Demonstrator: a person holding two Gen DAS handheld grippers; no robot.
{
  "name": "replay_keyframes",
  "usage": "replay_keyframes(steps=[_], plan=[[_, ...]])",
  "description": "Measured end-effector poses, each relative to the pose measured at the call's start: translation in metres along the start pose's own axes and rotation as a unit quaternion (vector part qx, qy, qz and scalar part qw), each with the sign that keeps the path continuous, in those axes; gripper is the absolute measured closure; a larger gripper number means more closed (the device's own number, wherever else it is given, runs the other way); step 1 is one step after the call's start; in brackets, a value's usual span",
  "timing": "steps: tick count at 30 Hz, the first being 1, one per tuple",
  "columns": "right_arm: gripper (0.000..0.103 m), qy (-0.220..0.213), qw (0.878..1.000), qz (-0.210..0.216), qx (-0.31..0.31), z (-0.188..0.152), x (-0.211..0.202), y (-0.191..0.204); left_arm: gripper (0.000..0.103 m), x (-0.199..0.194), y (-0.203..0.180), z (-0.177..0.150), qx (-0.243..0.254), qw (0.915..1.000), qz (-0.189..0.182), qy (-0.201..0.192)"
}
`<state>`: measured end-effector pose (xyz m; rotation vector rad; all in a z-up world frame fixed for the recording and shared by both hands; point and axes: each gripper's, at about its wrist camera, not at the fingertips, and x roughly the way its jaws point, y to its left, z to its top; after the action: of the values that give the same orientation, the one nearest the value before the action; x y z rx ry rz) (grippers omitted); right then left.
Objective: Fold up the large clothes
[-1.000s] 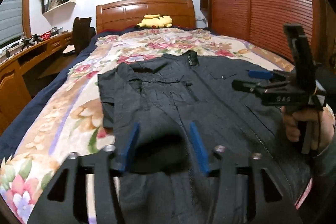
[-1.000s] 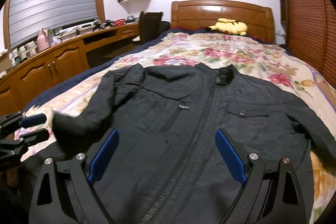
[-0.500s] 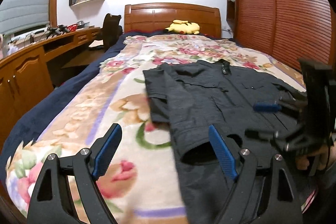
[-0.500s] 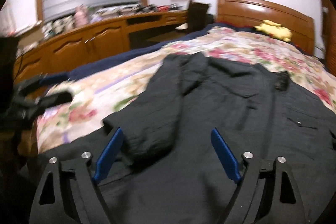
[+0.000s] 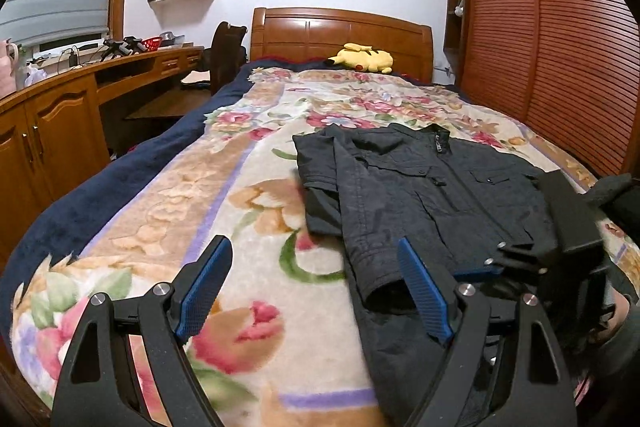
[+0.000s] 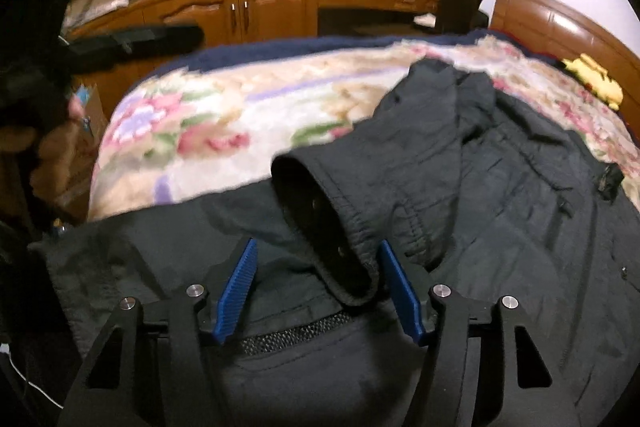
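Right gripper (image 6: 318, 287): blue-padded jaws are held apart; the open cuff of the sleeve (image 6: 332, 227) lies between the pads, and no pinch on it can be confirmed. In the left wrist view this tool is seen at the right edge (image 5: 520, 263), low over the garment.
Left gripper (image 5: 316, 295): blue pads are spread wide; nothing is held. The left pad is seen over the blanket, the right pad over the jacket's edge by the cuff.
Dark grey zip-front jacket (image 5: 432, 195): laid flat, front up, on the bed ahead of both grippers, collar towards the headboard. One sleeve is folded inwards across the chest, cuff towards the grippers.
Cream floral plush blanket (image 5: 248, 195): spread under the jacket; bare to the left of the left gripper.
Navy bedspread (image 5: 132, 179): seen along the blanket's left border.
Yellow plush toy (image 5: 362, 58): far end of the bed, against the headboard.
Brown wooden headboard (image 5: 340, 31): behind the toy.
Wooden cabinet run (image 5: 52, 123): far left.
Slatted wooden wardrobe doors (image 5: 560, 47): far right.
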<state>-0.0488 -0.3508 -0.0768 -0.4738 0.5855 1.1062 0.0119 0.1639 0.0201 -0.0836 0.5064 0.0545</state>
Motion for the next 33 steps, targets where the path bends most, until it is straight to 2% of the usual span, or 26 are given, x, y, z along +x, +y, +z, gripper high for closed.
replay_keyframes(steps=[2, 4, 5, 6, 9, 12, 14, 17, 25, 29, 33], plan=[[0.038, 0.033, 0.999, 0.003, 0.009, 0.002, 0.014, -0.007, 0.018, 0.0, -0.003, -0.001, 0.003, 1.0, 0.0, 0.001], [0.042, 0.038, 0.999, 0.003, 0.014, 0.004, 0.016, -0.009, 0.018, 0.001, -0.007, -0.003, 0.005, 1.0, -0.004, 0.002], [0.05, 0.038, 0.999, -0.003, 0.016, 0.005, 0.017, -0.011, 0.018, 0.001, -0.01, -0.004, 0.007, 0.9999, -0.009, 0.003], [0.062, 0.039, 0.999, -0.013, 0.02, 0.007, 0.018, -0.013, 0.018, 0.001, -0.013, -0.005, 0.013, 0.9998, -0.012, 0.004], [0.082, 0.037, 0.998, -0.019, 0.038, 0.008, 0.02, -0.02, 0.018, 0.0, -0.022, -0.007, 0.026, 0.9996, -0.009, 0.002], [0.093, 0.026, 0.998, -0.034, 0.049, 0.008, 0.016, -0.026, 0.018, -0.004, -0.027, -0.009, 0.022, 0.9996, -0.018, -0.003], [0.095, 0.005, 0.997, -0.056, 0.057, 0.007, 0.006, -0.033, 0.018, -0.006, -0.033, -0.013, 0.021, 0.9992, -0.033, -0.002], [0.096, -0.044, 0.993, -0.064, 0.093, 0.005, -0.018, -0.047, 0.018, -0.009, -0.042, -0.017, 0.027, 0.9987, -0.043, 0.0], [0.096, -0.129, 0.974, -0.106, 0.154, -0.025, -0.08, -0.07, 0.018, -0.017, -0.074, -0.013, 0.036, 0.9957, -0.084, -0.015], [0.097, -0.158, 0.963, -0.135, 0.171, -0.049, -0.111, -0.075, 0.018, -0.017, -0.092, -0.01, 0.045, 0.9937, -0.101, -0.019], [0.097, -0.16, 0.956, -0.155, 0.189, -0.064, -0.126, -0.082, 0.018, -0.01, -0.111, -0.01, 0.053, 0.9918, -0.115, -0.015]])
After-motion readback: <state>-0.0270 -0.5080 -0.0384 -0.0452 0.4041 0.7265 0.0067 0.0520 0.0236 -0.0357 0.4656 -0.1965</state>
